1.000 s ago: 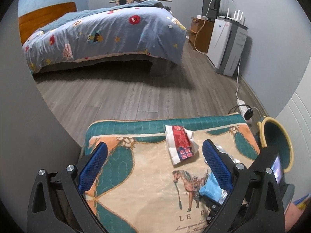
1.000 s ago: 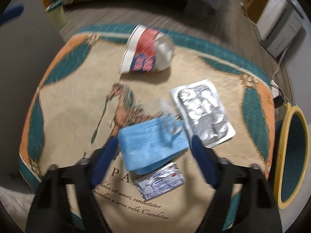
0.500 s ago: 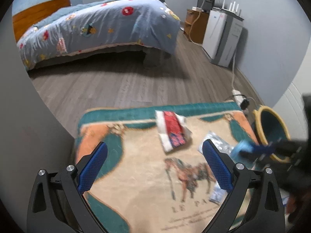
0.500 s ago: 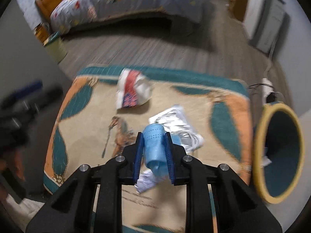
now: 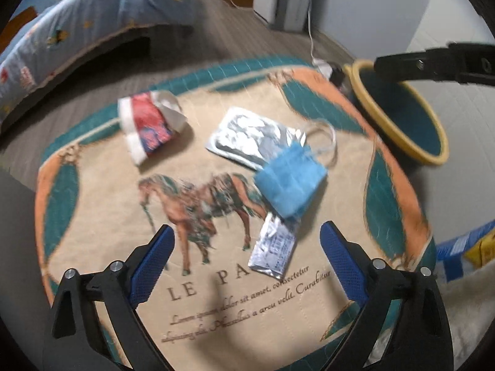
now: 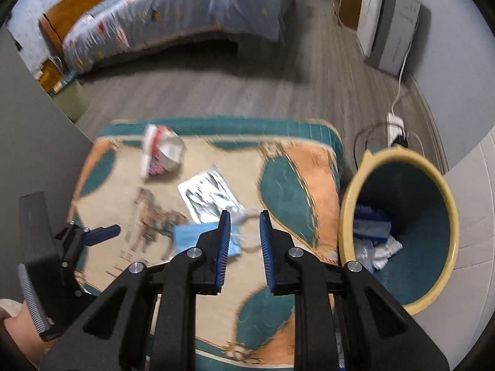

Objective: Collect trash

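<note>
My left gripper (image 5: 246, 232) hangs open over a horse-print cushion (image 5: 92, 247), with nothing between its fingers. On the cushion lie a crushed red-and-white paper cup (image 5: 148, 126), a silver blister pack (image 5: 247, 139), a blue face mask (image 5: 290, 179) and a small silver sachet (image 5: 273, 253). My right gripper (image 6: 244, 216) is higher, near the yellow-rimmed bin (image 6: 454, 232). Its jaws stand a narrow gap apart and grip nothing. The mask (image 6: 195, 238) lies below and left of them, its white ear loop (image 6: 247, 241) showing through the gap. The left gripper's blue finger (image 6: 102, 232) shows at the left.
The bin (image 5: 430, 151) stands on the floor beside the cushion's right edge and holds blue and white scraps (image 6: 371, 235). A power strip (image 6: 396, 123) with cables lies behind it. A bed (image 6: 185, 9), a white appliance (image 6: 389, 24) and a grey wall (image 6: 31, 123) surround the floor.
Half a second ago the right gripper had the blue mask between its jaws; now the mask lies on the cushion and the gripper has risen towards the bin. The left gripper dropped closer over the cushion.
</note>
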Tool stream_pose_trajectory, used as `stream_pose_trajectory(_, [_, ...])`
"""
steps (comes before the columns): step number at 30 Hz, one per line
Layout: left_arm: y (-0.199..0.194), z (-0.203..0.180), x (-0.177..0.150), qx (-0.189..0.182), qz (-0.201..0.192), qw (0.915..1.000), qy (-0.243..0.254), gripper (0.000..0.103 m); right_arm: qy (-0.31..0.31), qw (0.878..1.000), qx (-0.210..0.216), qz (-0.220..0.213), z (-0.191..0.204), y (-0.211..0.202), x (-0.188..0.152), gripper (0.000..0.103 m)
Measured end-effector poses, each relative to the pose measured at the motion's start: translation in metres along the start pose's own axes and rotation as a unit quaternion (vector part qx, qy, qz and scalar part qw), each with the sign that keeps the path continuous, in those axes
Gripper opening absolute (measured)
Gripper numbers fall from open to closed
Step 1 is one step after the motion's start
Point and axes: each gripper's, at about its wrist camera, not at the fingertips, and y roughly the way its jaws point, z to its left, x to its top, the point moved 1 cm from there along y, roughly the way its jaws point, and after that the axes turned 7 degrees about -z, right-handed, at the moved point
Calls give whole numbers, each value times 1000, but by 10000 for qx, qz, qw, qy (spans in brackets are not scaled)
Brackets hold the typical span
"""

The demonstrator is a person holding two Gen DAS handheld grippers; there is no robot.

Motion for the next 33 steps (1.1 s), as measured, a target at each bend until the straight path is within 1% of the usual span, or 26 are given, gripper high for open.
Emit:
stream_pose_trajectory(1, [3,-2,-1,-28,48,10000,45,90,4,10000,-42,32,-3,2,-1,19])
stream_pose_trajectory(2, [8,-4,-3,-58,123,9999,104,85,6,9999,-87,64,-6,5,-1,19])
stream_pose_trajectory(4, [16,-9,-7,-141,270,9993,216,79,28,9998,-125,135,-11,11,-2,19])
stream_pose_trajectory(5, [21,-12,-10,-161,351,9988,312,75,38,9998,-132,175,-13,15,-2,19])
stream_pose_trajectory(7, [27,-16,-12,-194,436,9981,391,70,40,9997,-137,206,-14,17,-3,23])
stream_pose_trajectory(8, [31,-18,-14,-235,497,9975,441,64,54,9997,-129,215,-15,19,-2,29])
stream_pose_trajectory(9, [33,-19,-14,-247,524,9971,485,58,68,9997,-121,216,-15,19,-3,37])
stream_pose_trajectory(11, [35,-24,-16,-299,556,9961,615,50,100,9996,-133,207,-15,21,-3,48])
stream_pose_trajectory(13, [35,-28,-17,-289,538,9953,758,43,126,9996,-139,232,-14,23,-3,50])
stream_pose_trajectory(14, [35,-29,-17,-302,556,9949,780,36,134,9995,-148,263,-14,25,-3,52])
stream_pose_trajectory(15, [34,-27,-17,-319,565,9952,731,34,140,9994,-153,283,-13,26,-3,53])
stream_pose_trajectory(17, [29,-20,-17,-332,558,9964,537,33,162,9991,-160,345,-12,30,-4,54])
stream_pose_trajectory(19, [25,-11,-16,-268,518,9974,434,33,183,9988,-174,409,-10,34,-6,56])
stream_pose_trajectory(24, [8,26,-9,49,347,9994,-79,33,180,9983,-98,547,2,46,-12,63])
stream_pose_trajectory(27, [-3,50,-4,231,196,9989,-364,33,56,9980,33,631,19,55,-17,65])
stream_pose_trajectory(30, [-10,73,1,291,27,9974,-663,33,-53,9970,146,761,38,65,-23,65])
stream_pose_trajectory(33, [-17,88,3,351,-53,9956,-865,33,-199,9962,149,831,56,75,-29,65])
